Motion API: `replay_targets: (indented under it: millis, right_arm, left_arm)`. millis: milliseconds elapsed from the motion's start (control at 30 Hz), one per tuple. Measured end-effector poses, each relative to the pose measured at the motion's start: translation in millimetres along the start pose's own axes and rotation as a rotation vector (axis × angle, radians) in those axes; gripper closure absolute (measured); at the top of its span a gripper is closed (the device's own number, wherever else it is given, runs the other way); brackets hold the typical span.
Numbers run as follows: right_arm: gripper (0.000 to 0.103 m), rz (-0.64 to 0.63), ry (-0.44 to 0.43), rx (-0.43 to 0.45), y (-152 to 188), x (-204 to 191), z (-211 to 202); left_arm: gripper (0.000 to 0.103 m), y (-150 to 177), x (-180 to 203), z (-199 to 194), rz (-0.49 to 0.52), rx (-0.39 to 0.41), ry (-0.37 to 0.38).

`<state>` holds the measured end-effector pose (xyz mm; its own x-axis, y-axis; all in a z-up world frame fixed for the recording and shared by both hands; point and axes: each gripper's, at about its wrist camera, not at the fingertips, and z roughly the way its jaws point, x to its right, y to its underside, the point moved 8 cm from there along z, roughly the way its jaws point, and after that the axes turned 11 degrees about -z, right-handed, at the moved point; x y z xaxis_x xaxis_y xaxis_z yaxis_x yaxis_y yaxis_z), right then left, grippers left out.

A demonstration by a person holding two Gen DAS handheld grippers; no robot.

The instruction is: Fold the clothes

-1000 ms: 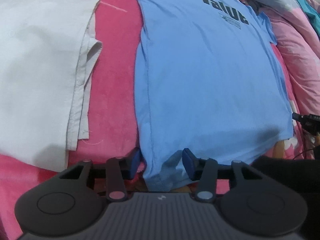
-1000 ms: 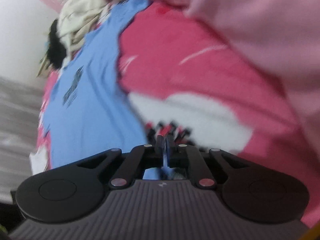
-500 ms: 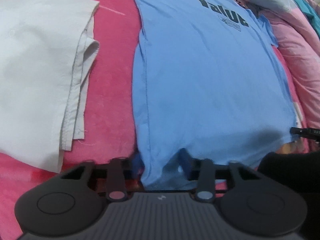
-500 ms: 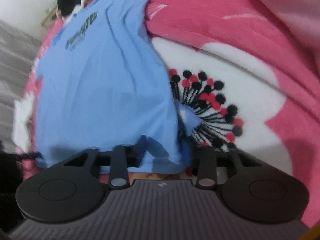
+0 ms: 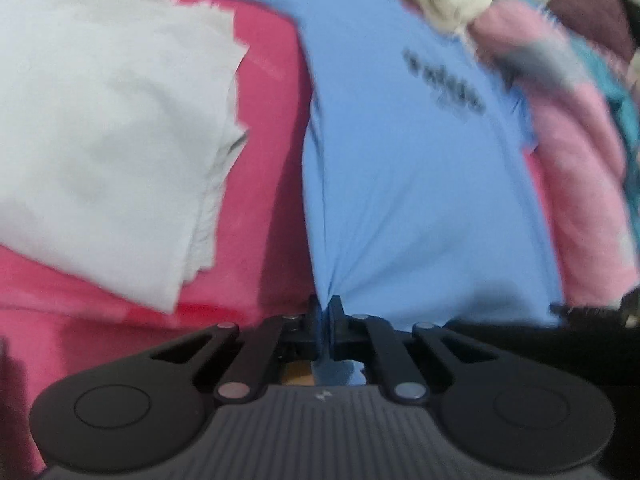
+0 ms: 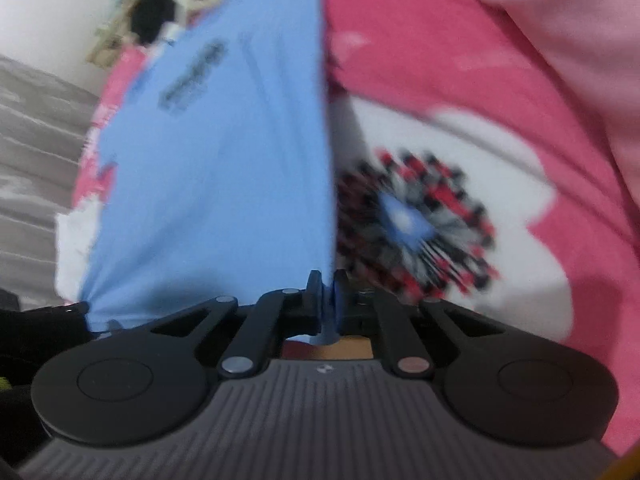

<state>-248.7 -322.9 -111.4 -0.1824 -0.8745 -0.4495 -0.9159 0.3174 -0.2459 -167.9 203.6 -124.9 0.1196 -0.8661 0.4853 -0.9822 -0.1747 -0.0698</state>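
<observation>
Both grippers have clamped down since half a second back. Back then the left gripper (image 5: 325,312) had its fingers spread on either side of the hem of the blue tee (image 5: 408,184); now they're pressed together with a fold of that hem pinched between them, and the cloth fans out from the pinch in tight creases. Same story for the right gripper (image 6: 327,288): it was wide open over the other bottom corner, and now its fingers are squeezed onto the edge of the tee (image 6: 224,168), with a bit of blue poking out below the pads.

The tee itself lies spread on the pink blanket (image 5: 276,128), print facing up and the neck end away from the cameras. It looks pulled taut between the two corners now, and both views are a lot blurrier than before, so stuff is moving. In the left view the hem has risen off the blanket compared with the earlier frame, where it lay flat.

The folded white cloth (image 5: 108,132) sits on the blanket beside the tee, apart from it with a strip of pink between, same as earlier. A pale pink quilt (image 5: 572,184) runs along the tee's other side. In the right view the flower print (image 6: 416,224) on the blanket is just beside the tee's edge, more uncovered than half a second ago.
</observation>
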Motion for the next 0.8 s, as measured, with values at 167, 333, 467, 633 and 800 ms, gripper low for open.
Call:
replay_targets:
  millis: [167, 333, 467, 633, 800]
  right_arm:
    - [0.099, 0.043, -0.019, -0.020, 2, 0, 6]
    - [0.099, 0.017, 0.029, -0.059, 8, 5, 17]
    - [0.095, -0.014, 0.070, -0.093, 12, 7, 29]
    - [0.092, -0.070, 0.154, -0.139, 14, 7, 28]
    - [0.084, -0.103, 0.237, -0.103, 2, 14, 3]
  left_arm:
    - [0.100, -2, -3, -1, 0.030, -0.023, -0.044]
    - [0.100, 5, -2, 21, 0.159, -0.040, -0.150]
    - [0.099, 8, -9, 39, 0.214, -0.051, -0.202]
    - [0.087, 13, -12, 36, 0.248, -0.063, -0.230]
    - [0.075, 6, -8, 12, 0.269, -0.077, -0.302]
